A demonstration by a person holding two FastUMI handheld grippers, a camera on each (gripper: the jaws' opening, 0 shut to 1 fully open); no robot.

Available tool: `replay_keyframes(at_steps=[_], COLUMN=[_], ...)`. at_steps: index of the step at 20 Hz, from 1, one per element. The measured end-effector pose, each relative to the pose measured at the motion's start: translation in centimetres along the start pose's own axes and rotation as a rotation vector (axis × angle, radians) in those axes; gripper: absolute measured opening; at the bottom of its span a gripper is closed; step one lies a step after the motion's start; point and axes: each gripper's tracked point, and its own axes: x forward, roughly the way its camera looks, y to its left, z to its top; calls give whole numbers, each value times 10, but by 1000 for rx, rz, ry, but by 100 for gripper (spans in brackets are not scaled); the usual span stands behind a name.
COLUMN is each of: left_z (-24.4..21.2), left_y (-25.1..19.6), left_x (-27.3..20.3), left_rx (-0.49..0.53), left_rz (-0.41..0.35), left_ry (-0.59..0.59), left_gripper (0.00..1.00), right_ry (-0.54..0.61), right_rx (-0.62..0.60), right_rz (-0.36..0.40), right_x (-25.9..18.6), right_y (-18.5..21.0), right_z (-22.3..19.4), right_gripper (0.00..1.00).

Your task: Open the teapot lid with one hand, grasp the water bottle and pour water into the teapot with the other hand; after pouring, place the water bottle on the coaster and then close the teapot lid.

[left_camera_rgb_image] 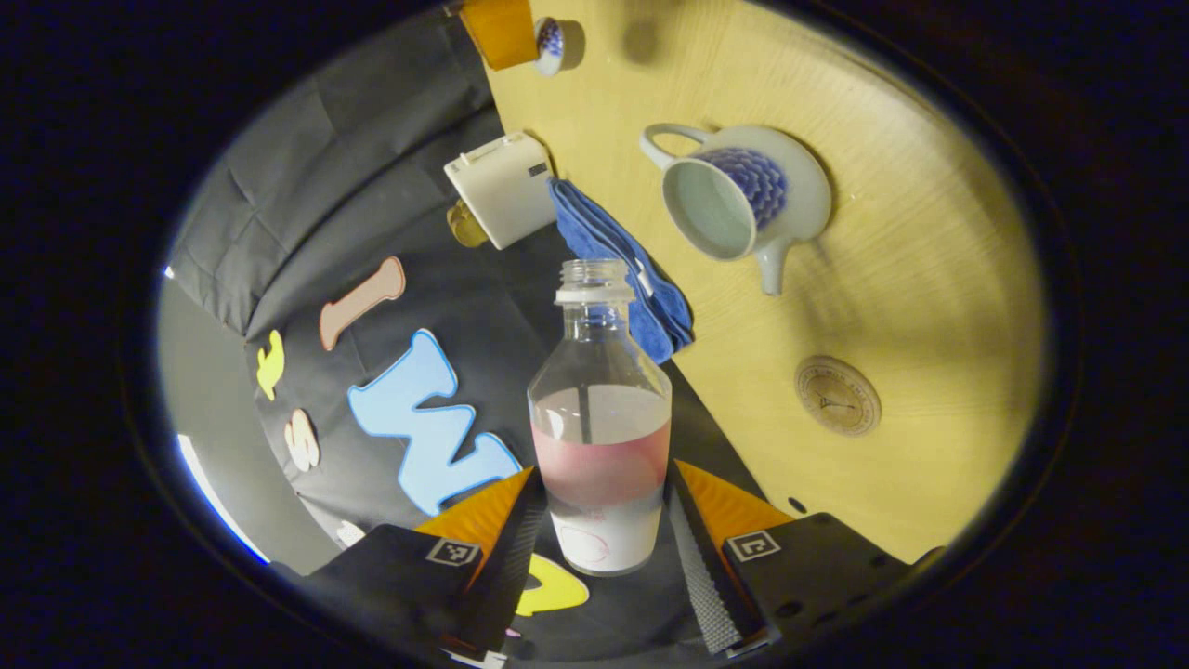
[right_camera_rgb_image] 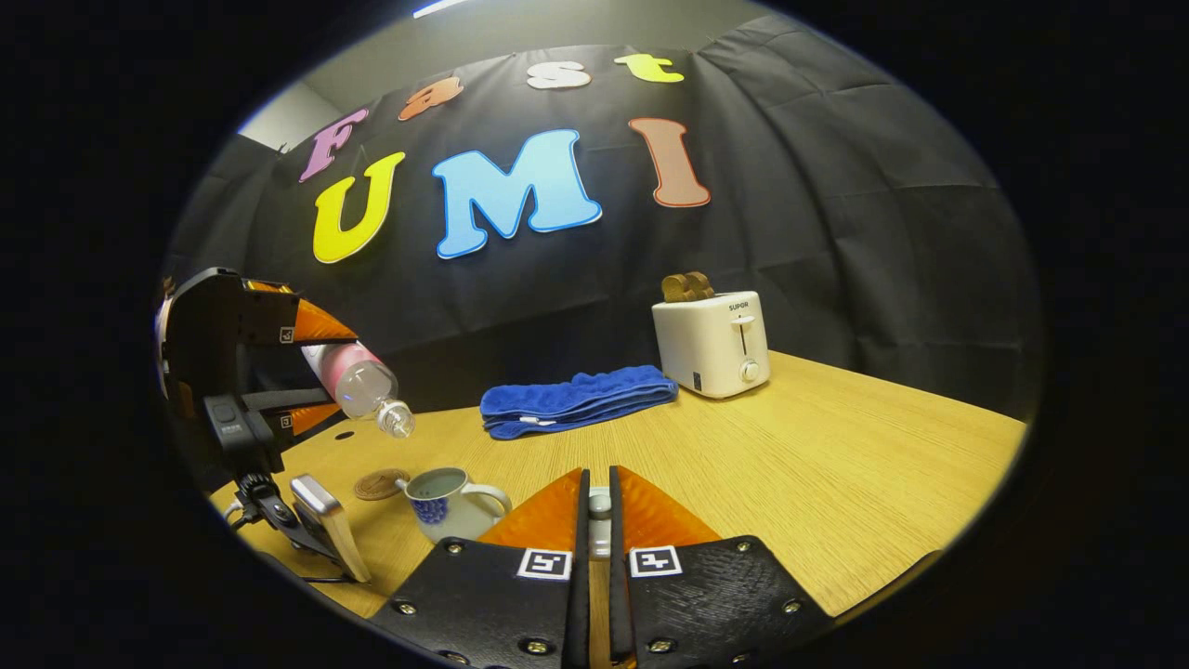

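Gripping the water bottle (left_camera_rgb_image: 601,437) by its lower body, the left tongs (left_camera_rgb_image: 602,520) press both fingers on it; the uncapped bottle is tilted mouth-down above the table (left_camera_rgb_image: 929,279). In the right gripper view the bottle (right_camera_rgb_image: 360,383) hangs at ten o'clock from the open teapot (right_camera_rgb_image: 446,502), its neck aimed down toward the teapot's rim. The coaster (right_camera_rgb_image: 379,484) lies just beside the teapot at nine o'clock. The right tongs (right_camera_rgb_image: 597,511) are clenched on a small pale thing, seemingly the teapot lid (right_camera_rgb_image: 599,506). Farther back sit a blue towel (right_camera_rgb_image: 576,400) and a toaster (right_camera_rgb_image: 713,344).
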Motion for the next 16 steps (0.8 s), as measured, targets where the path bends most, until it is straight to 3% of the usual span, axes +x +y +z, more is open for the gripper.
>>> replay_keyframes(at_steps=[6,16], left_z=[2,-19], left_y=[-21,-58], left_x=[-2,12], left_rx=[-363,-1206], left_rz=[-33,-29], left_ry=[-47,-73], left_gripper=[88,87], right_ry=[1,4], right_rx=[-15,-67], right_rz=[-7,-24], right_x=[2,5], right_y=[0,5], right_z=[-2,-5], right_gripper=[8,8])
